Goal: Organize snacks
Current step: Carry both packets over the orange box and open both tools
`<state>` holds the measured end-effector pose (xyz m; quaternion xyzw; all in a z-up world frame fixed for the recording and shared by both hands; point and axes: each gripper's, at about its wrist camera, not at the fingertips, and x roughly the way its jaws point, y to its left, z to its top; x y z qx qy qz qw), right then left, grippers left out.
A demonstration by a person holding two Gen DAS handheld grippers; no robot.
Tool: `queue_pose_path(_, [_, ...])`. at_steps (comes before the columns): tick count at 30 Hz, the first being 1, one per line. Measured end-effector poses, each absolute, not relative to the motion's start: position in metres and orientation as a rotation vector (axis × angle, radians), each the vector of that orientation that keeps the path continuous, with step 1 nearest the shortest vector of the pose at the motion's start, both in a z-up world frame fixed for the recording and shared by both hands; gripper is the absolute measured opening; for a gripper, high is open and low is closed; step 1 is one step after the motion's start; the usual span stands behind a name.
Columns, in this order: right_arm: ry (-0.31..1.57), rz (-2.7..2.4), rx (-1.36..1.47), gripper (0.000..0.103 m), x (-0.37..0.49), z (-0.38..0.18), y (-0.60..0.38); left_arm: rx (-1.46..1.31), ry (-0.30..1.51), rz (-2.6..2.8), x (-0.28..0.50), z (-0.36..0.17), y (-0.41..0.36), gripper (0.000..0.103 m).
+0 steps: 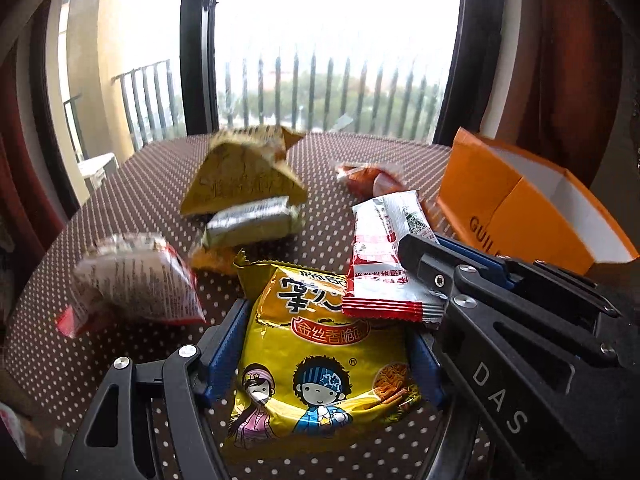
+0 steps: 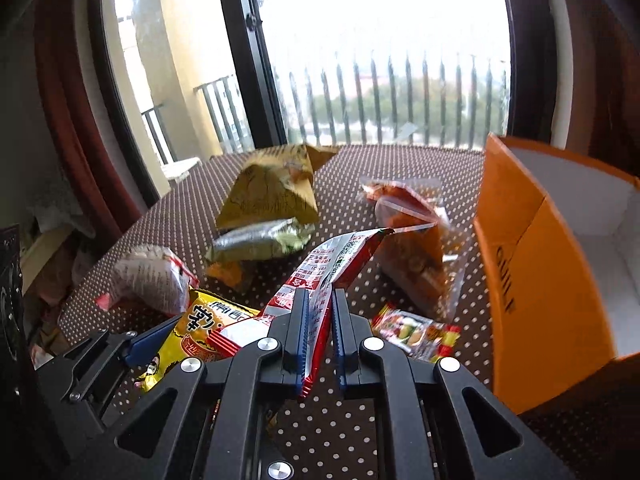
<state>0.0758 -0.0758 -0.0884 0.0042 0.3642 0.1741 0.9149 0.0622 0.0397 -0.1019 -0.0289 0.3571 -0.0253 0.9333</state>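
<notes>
Right claw (image 2: 320, 312) pinches a red-and-white foil snack packet (image 2: 320, 276); left claw (image 1: 324, 344) grips a yellow cartoon-printed noodle bag (image 1: 316, 368) at both sides. Open orange cardboard box (image 2: 536, 280) right, loose snack packs crowd the brown dotted desk (image 1: 132, 184) beyond.

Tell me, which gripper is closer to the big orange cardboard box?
Right. The right gripper, clamping the red-and-white packet, is beside the orange cardboard box. The left gripper, holding the yellow cartoon bag, sits farther away.
</notes>
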Motion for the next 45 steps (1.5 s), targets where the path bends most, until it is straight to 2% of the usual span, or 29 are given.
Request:
queue_pose_path(12, [0.621, 0.344, -0.03, 0.013, 0.071, -0.028, -0.09, -0.059, 0.603, -0.063, 0.056, -0.043, 0.027, 0.074])
queue_pose_path(22, [0.565, 0.303, -0.019, 0.013, 0.075, 0.002, -0.115, -0.02, 0.525, -0.089, 0.058, -0.016, -0.006, 0.074])
queue_pose_path(45, [0.518, 0.086, 0.085, 0.013, 0.107, 0.008, -0.223, 0.055, 0.532, -0.3, 0.125, -0.016, -0.112, 0.074])
